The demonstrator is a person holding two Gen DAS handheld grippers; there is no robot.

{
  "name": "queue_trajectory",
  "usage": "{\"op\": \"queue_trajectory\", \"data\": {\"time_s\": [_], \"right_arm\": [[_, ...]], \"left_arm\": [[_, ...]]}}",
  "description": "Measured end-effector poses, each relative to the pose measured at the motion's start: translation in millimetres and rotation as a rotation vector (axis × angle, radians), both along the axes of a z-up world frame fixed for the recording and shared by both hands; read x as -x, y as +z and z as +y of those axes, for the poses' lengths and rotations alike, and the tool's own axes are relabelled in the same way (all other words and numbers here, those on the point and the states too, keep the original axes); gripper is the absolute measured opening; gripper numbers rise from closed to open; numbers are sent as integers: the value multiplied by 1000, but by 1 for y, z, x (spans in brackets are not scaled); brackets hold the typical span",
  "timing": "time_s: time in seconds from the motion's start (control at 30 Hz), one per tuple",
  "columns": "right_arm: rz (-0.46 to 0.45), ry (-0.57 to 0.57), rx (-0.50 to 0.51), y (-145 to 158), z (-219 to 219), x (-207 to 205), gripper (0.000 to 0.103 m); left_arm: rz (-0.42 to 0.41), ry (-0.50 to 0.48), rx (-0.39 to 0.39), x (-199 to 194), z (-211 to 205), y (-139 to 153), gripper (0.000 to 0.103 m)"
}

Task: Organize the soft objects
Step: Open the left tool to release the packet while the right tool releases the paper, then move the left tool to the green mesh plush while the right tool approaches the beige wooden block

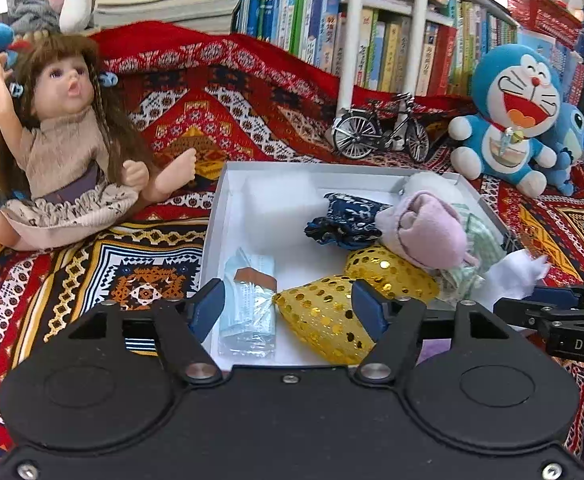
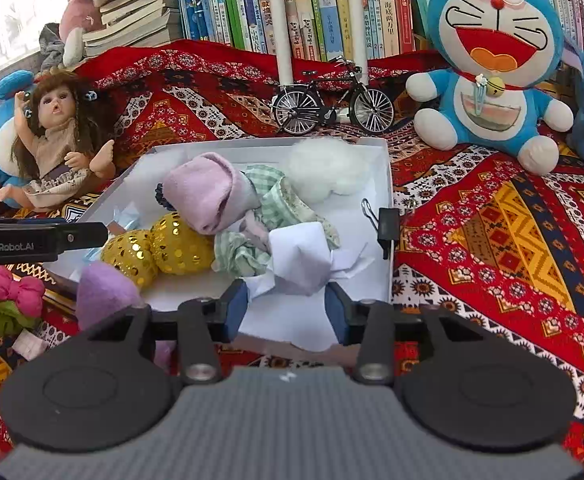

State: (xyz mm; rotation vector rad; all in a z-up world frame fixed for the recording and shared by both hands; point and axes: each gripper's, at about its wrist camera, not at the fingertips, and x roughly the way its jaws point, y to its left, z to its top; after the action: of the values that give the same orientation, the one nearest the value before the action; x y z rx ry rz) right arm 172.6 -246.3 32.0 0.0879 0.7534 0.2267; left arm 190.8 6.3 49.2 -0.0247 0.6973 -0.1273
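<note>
A white box on the patterned blanket holds soft items. Among them are a pink sock roll, a dark blue cloth, a green checked cloth, white fluff and a wrapped mask pack. My left gripper is open over the box's near edge. The mask pack and a gold sequin pouch lie loose between its fingers. My right gripper is open at the box's near right corner. A crumpled white tissue lies just beyond its tips, not pressed by either pad.
A purple felt piece and a pink bow lie outside the box, near left. A black binder clip sits on the box wall. A doll, a toy bicycle and a blue cat plush surround it. Bookshelves stand behind.
</note>
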Motion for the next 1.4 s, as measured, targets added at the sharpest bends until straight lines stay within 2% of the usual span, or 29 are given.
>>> {"op": "queue_trajectory", "data": {"time_s": [0.23,0.67,1.03,1.2,1.4], "right_arm": [[-8,-17,-16,2,-6,7,67],[-99,18,-22,12,0,43,84],[-142,72,-29,9,16,75,90],[-163,85,7,2,26,89,97],[-177,88,58,-9,40,102,100]], "left_arm": [[-23,-9,19,18,2,8,71],[-121,-40,32,69,11,21,81],[-183,-13,20,112,28,15,87],[-208,0,-3,132,36,7,90],[-214,28,-28,146,40,-5,90]]}}
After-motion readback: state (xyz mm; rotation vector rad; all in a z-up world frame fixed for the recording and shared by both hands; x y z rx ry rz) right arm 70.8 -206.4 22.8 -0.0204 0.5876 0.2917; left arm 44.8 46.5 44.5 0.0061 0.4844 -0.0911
